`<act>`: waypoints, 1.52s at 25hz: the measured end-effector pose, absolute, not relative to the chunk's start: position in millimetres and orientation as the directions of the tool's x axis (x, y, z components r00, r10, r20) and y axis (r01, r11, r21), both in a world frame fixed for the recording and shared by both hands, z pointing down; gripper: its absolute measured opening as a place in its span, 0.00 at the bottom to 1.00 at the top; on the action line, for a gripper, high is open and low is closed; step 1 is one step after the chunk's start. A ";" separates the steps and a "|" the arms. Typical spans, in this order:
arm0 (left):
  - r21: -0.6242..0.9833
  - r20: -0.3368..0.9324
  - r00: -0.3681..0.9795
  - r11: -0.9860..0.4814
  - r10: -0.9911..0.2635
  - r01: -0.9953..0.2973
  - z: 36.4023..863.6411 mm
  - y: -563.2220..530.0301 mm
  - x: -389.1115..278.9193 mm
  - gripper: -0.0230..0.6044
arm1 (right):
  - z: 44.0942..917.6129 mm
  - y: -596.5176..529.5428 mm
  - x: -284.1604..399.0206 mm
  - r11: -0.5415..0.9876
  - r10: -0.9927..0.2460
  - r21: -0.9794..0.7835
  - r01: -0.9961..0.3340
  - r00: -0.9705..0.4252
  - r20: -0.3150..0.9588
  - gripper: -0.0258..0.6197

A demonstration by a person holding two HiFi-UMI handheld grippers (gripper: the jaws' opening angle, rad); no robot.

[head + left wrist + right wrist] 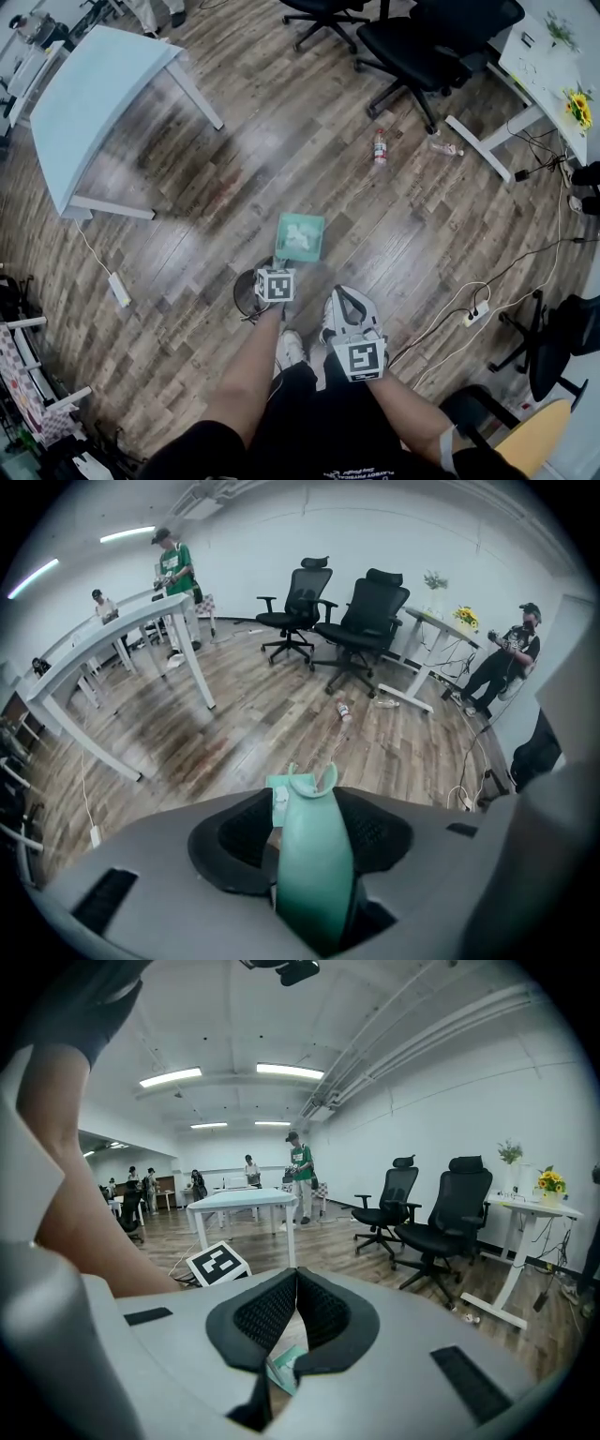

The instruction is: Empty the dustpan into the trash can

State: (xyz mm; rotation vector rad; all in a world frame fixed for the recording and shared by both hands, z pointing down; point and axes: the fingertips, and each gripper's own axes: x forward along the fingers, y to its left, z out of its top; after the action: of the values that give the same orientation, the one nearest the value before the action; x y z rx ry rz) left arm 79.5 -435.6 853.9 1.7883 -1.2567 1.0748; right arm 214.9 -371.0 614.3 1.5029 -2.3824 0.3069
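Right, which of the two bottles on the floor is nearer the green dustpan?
The red-labelled bottle; the clear bottle lies further right, beside the desk leg.

The dustpan (300,236) is smooth teal plastic with a slight sheen. The floor (281,141) is glossy wood plank. The left gripper (317,803) has a matt grey plastic shell and black dimpled pads (246,832).

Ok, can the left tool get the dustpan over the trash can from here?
Probably yes. The left tool grips the dustpan by its handle, and the trash can stands right beside it at the person's feet, with nothing in between.
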 end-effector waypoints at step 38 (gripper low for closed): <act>0.037 0.707 0.284 -0.366 -0.648 -0.930 706.0 -291.2 -18.6 0.19 | 604.8 -201.3 183.8 0.256 -0.913 0.051 -0.965 -0.224 0.340 0.08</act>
State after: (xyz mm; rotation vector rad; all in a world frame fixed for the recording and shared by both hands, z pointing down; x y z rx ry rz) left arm -18.6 -291.2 706.0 2.1120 -1.4140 0.8440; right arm 183.8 -201.3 604.8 1.7329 -2.2313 0.2458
